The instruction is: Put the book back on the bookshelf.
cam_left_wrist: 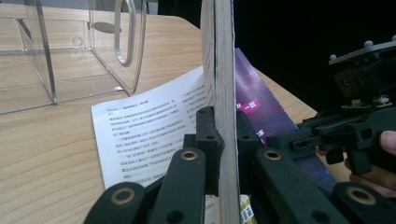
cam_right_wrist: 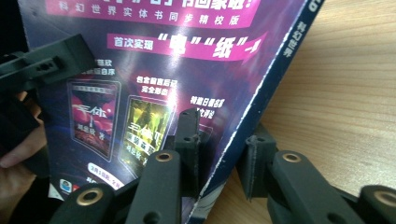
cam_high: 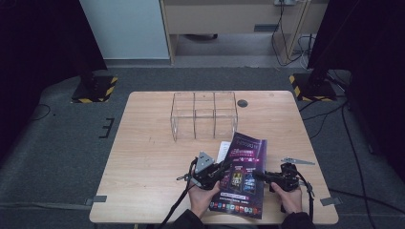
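Observation:
A book with a purple printed cover (cam_high: pixel 244 177) lies at the near middle of the wooden table (cam_high: pixel 143 143). Its cover (cam_right_wrist: pixel 154 70) fills much of the right gripper view. My left gripper (cam_high: pixel 223 171) is shut on the block of pages (cam_left_wrist: pixel 224 70), which stands edge-on between its jaws (cam_left_wrist: pixel 226 128). A white printed page (cam_left_wrist: pixel 149 126) lies flat on the table to its left. My right gripper (cam_high: pixel 261 177) has the cover's right edge between its jaws (cam_right_wrist: pixel 222 147). One pad rests against the cover; a gap shows before the other pad.
A clear plastic organizer box (cam_high: pixel 204 114) with several compartments stands past the book, mid-table, and its wall (cam_left_wrist: pixel 70 56) is close in the left gripper view. A dark round hole (cam_high: pixel 242 103) sits to its right. Black stands flank the far corners.

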### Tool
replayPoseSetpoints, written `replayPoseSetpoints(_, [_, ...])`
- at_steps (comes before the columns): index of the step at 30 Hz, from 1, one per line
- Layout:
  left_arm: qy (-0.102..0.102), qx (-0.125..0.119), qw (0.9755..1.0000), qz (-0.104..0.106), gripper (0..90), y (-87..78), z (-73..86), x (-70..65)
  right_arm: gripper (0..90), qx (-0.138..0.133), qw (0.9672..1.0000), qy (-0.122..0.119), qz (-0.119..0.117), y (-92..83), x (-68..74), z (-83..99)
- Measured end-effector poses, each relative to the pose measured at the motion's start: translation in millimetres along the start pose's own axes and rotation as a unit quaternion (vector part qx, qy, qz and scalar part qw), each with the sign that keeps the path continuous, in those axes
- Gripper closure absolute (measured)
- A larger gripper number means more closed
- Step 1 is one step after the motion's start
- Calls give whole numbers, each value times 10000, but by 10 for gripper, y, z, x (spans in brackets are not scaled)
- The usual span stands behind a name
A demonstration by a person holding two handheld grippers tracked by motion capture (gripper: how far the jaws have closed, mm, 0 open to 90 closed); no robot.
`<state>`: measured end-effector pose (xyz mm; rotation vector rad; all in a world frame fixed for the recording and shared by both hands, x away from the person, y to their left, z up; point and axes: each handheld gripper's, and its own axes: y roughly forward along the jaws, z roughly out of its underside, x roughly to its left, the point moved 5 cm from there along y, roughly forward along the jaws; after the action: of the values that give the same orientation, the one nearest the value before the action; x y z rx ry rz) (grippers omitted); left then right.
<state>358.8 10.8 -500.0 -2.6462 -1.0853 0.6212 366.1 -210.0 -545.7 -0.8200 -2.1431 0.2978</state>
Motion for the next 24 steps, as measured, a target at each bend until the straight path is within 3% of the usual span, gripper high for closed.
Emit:
replayPoseSetpoints(5, [6, 41, 10000, -49, 847, 1, 7, 36, 749, 24, 9999, 134, -62, -21, 17, -10])
replayPoseSetpoints(16, [-73, 296, 9989, -346, 811, 23, 79, 186, 813, -95, 9999, 31, -76, -71, 128, -66])
replayPoseSetpoints(24, [-54, 359, 9985, -401, 745, 26, 96, 218, 837, -244, 9997, -15, -81, -110, 171, -109])
